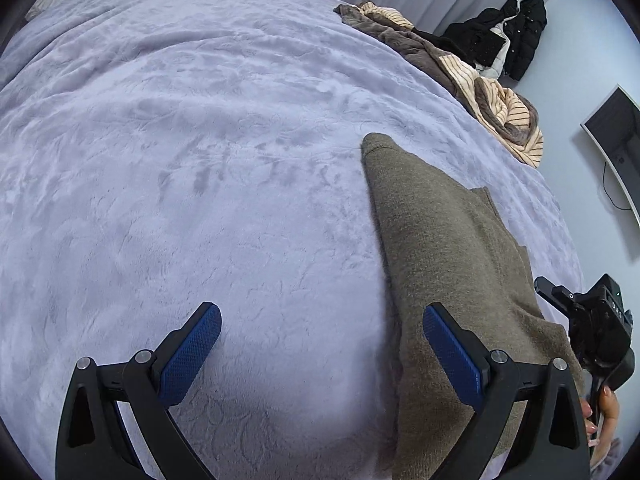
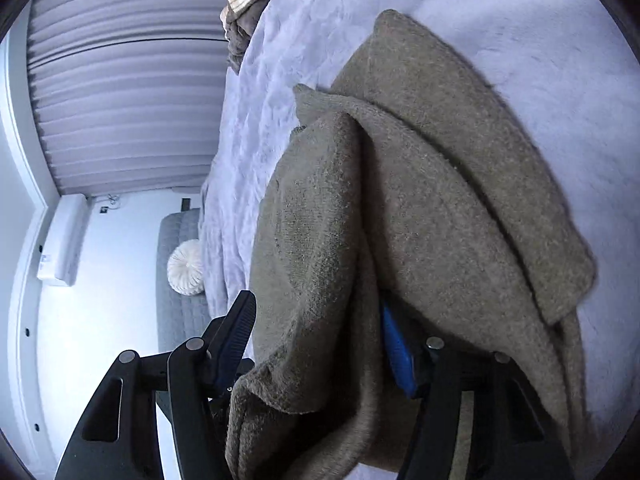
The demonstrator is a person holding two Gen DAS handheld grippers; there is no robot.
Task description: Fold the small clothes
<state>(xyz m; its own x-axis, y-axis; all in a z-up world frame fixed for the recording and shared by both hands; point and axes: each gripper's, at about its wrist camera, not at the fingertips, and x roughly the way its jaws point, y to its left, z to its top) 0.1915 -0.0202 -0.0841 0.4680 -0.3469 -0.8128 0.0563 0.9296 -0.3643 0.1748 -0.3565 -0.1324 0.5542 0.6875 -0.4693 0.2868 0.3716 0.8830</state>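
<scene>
The olive-brown knit garment [image 2: 420,200] is lying on the lavender plush bedspread [image 1: 200,160], close to the bed's near right edge in the left wrist view, folded lengthwise with one narrow end [image 1: 378,148] pointing up the bed. Its lower part is running out of the bottom of both views, so the full shape is hard to make out (a sleeve or a hem, I cannot tell which).

In the right wrist view a thick fold of the knit is bulging up between the fingers of the right gripper [image 2: 320,332] and covering most of the blue pad [image 2: 394,344] on the right-hand finger. The jaws are standing partly apart with the cloth between them; the left-hand finger [image 2: 240,328] is standing just clear of the fabric, so the pads are not pressing on it.

The left gripper [image 1: 322,344] is hovering over the bedspread with its jaws spread wide and nothing in them; its right-hand finger [image 1: 452,352] is overlapping the garment's edge in the picture, though contact cannot be judged.

At the far right edge of the bed a heap of brown and cream striped clothing [image 1: 480,92] is lying. Beyond it a black coat [image 1: 516,36] is hanging against the wall, and a dark monitor [image 1: 616,140] is cut off at the frame's edge. A white round cushion [image 2: 186,266] is sitting near the headboard.
</scene>
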